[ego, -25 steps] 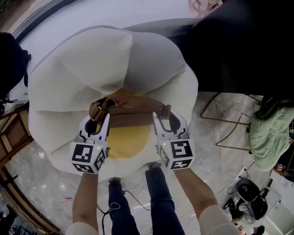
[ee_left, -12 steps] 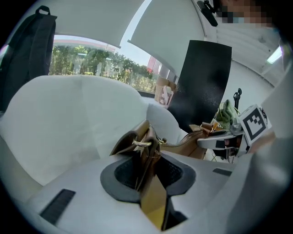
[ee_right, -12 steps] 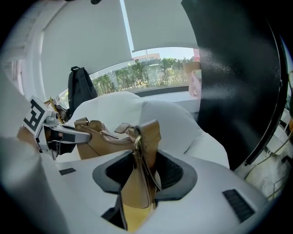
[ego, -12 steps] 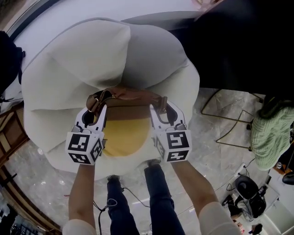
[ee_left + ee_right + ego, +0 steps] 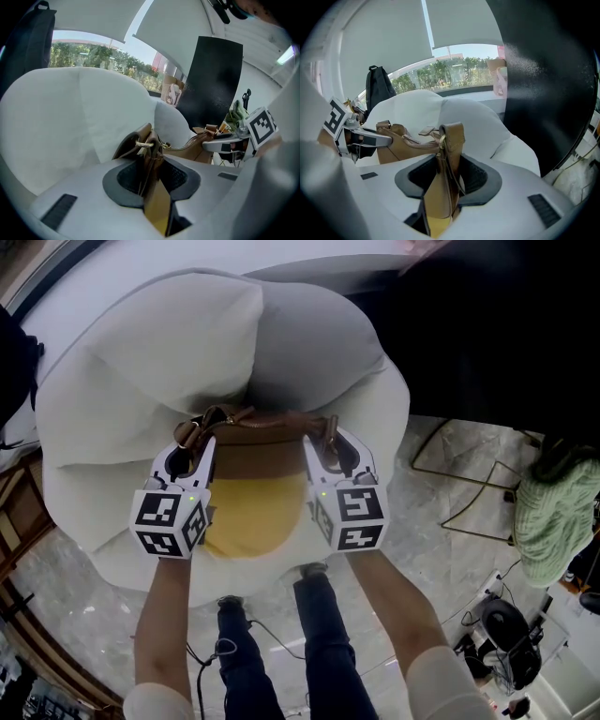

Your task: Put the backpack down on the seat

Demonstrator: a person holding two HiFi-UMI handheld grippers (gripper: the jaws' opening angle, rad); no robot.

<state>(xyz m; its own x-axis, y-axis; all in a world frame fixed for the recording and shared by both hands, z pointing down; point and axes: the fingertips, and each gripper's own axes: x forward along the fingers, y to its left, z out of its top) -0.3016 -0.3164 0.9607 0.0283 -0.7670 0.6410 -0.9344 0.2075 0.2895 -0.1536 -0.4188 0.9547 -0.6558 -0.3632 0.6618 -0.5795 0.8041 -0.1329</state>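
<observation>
Head view, with both gripper views. The tan leather backpack [image 5: 267, 439] is held across the rear edge of the yellow cushion [image 5: 251, 519] of a white, petal-shaped seat [image 5: 141, 362], close against the foot of the seat's backrest. Whether its base rests on the cushion cannot be told. The left tongs [image 5: 192, 444] are clenched on the backpack's left end. The left gripper view shows a leather strap with a brass ring pinched upright between the two dark pads [image 5: 126, 180], the body of the backpack [image 5: 199, 146] extending toward the other gripper. The right tongs [image 5: 330, 442] are clenched on the right end. In the right gripper view a folded leather tab [image 5: 451, 140] stands between the jaws, the zip-topped body [image 5: 398, 143] running off to the left. Each gripper bears a marker cube nearest the camera. The person's legs [image 5: 319, 652] stand on the marble floor [image 5: 441, 521] at the seat's front edge.
</observation>
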